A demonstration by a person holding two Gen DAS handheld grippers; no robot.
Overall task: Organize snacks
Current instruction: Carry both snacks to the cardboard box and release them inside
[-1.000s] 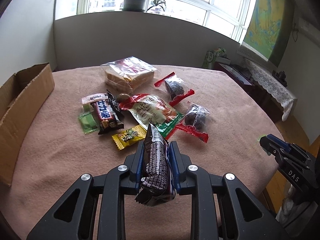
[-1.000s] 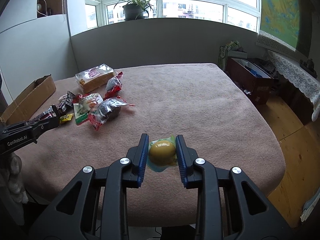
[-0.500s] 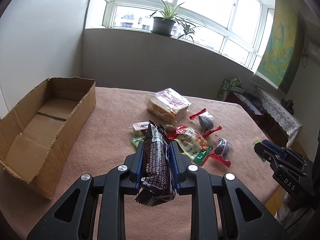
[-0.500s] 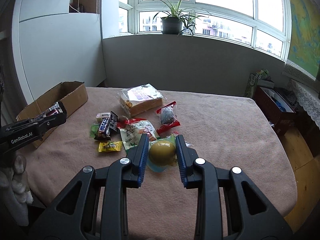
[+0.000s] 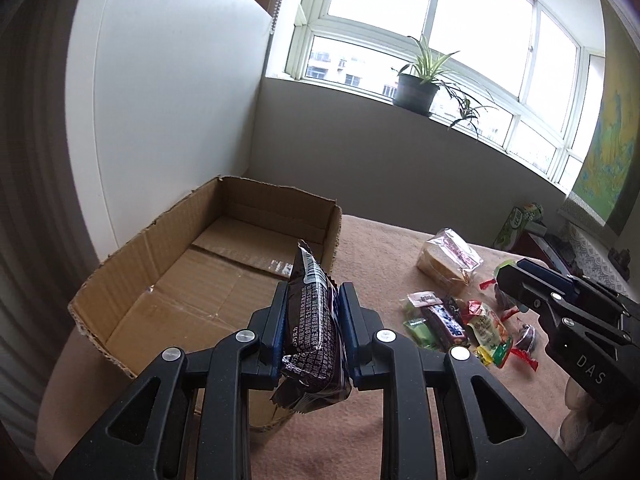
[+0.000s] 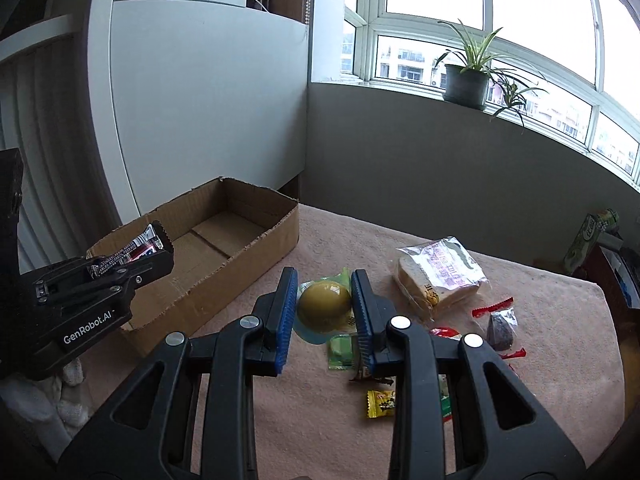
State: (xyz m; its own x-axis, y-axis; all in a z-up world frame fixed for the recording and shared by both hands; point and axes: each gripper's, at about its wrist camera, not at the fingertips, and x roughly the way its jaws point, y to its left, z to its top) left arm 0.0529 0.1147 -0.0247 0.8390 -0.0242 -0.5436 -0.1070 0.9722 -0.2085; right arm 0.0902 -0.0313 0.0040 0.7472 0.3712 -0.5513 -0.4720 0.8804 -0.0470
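My left gripper (image 5: 312, 300) is shut on a dark brown snack bar (image 5: 312, 328) and holds it above the near right part of an open cardboard box (image 5: 120, 276). The box also shows in the right wrist view (image 6: 256, 252), where the left gripper (image 6: 160, 258) hangs over its near end. My right gripper (image 6: 325, 300) is shut on a yellow round snack in a clear wrapper (image 6: 323, 300), above the table to the right of the box. It shows from the side in the left wrist view (image 5: 508, 276).
Loose snacks lie on the pink tablecloth (image 6: 400, 248): a bagged bread slice (image 6: 440, 276), a green candy (image 6: 342, 354), a yellow candy (image 6: 380, 404), red-wrapped dark sweets (image 6: 500, 324). A wall and a windowsill with a plant (image 6: 468, 80) stand behind.
Both grippers have swung left with their snacks. The left one has moved from in front of the snack pile to above the box. The right one has come closer to the box.
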